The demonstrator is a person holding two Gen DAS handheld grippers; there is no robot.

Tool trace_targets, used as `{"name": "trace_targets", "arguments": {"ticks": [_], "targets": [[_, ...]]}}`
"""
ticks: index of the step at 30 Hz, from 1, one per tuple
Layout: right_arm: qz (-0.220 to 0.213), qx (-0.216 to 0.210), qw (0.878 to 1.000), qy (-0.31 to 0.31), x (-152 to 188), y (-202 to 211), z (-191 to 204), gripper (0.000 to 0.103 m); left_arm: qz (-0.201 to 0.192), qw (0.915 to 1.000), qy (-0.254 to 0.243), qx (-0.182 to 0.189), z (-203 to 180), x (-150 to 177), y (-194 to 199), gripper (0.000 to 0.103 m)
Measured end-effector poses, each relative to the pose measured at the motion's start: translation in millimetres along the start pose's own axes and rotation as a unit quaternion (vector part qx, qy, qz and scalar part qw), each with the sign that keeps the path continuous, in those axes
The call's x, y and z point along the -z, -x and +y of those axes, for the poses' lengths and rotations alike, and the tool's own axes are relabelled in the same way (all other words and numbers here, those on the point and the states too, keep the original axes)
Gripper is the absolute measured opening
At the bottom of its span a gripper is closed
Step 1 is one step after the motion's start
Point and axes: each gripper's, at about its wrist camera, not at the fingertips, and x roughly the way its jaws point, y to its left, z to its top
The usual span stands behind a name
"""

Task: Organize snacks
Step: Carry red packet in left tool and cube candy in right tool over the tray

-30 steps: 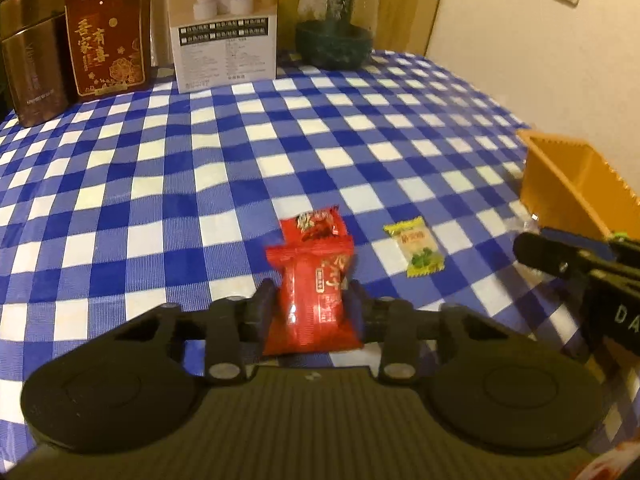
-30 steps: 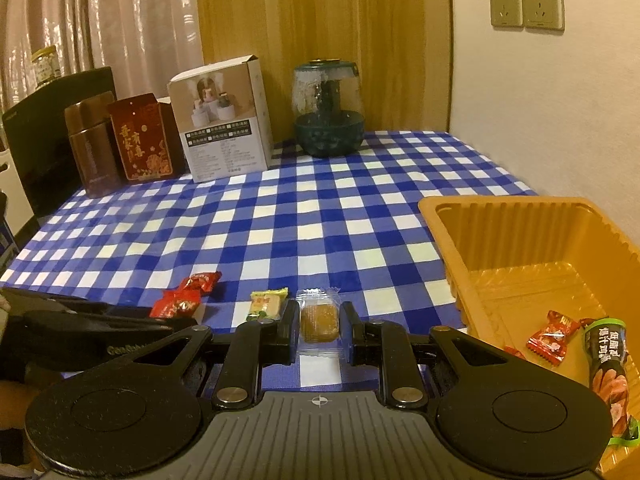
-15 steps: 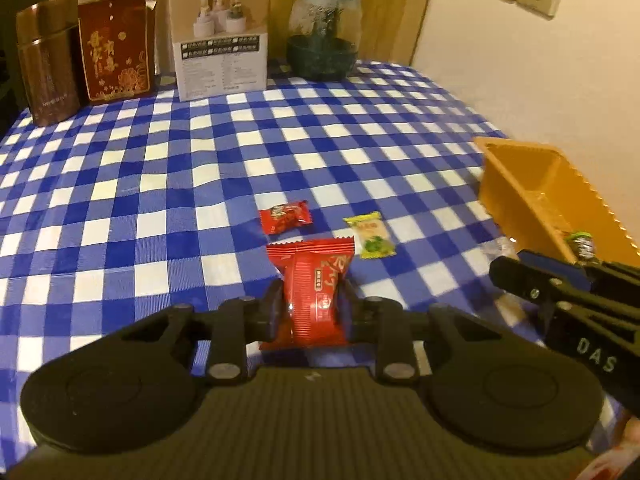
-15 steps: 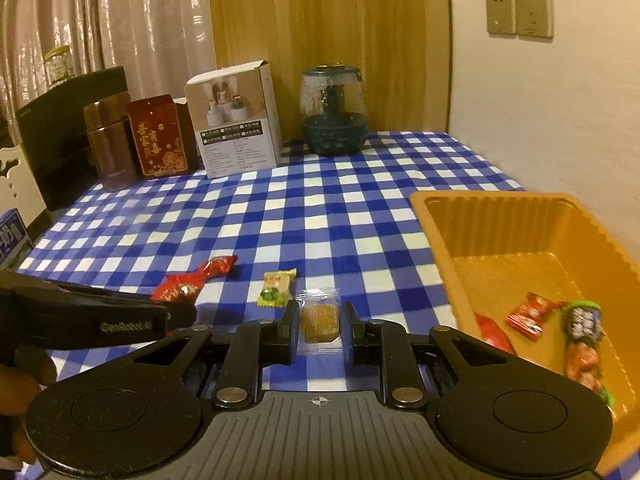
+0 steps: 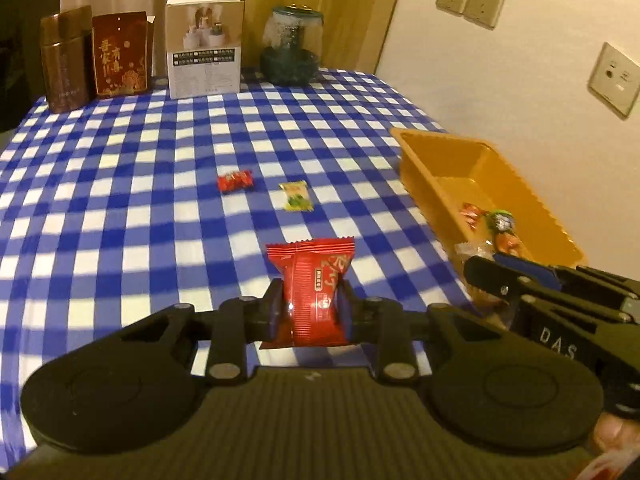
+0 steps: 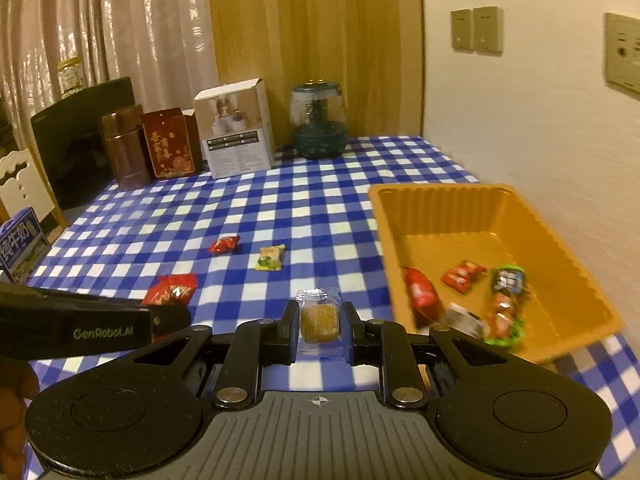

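Snacks (crinkly foil packets (image 5: 310, 292)) near ribbed plastic tray (image 5: 416, 176).

A: The tablecloth (image 5: 120, 184) is blue and white check, and the tray (image 6: 560, 280) is orange all over

B: The packet (image 5: 312, 292) in the black left gripper (image 5: 310, 308)?

A: Red, with a dark label and pale lettering. The right gripper (image 6: 320, 320), black too, clamps a clear wrapper (image 6: 319, 318) with a golden-brown square inside

B: And the loose ones?

A: A small red candy (image 5: 235, 181) and a yellow sachet (image 5: 296, 197) with green print. At the back, a white box (image 5: 205, 44) and a dark red carton (image 5: 120, 60) with gold characters
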Motion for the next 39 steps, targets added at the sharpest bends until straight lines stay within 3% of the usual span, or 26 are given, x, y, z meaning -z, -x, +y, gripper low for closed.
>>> {"name": "trace_targets", "arguments": {"ticks": [10,22,39], "targets": [[0.006,0.017,1.000,-0.023,20.8,41.1,-17.8,0.021,0.001,1.0000,-0.006,0.007,-26.2,17.3,24.9,0.025],[0.007,0.038,0.998,-0.053,32.7,53.6,-44.8,0.021,0.001,0.9994,-0.021,0.029,-54.0,23.5,30.8,0.025],[-0.012,0.057,0.995,-0.077,12.7,60.9,-83.9,0.021,-0.014,0.9945,-0.069,0.078,-112.7,-6.8,15.7,0.025]]}}
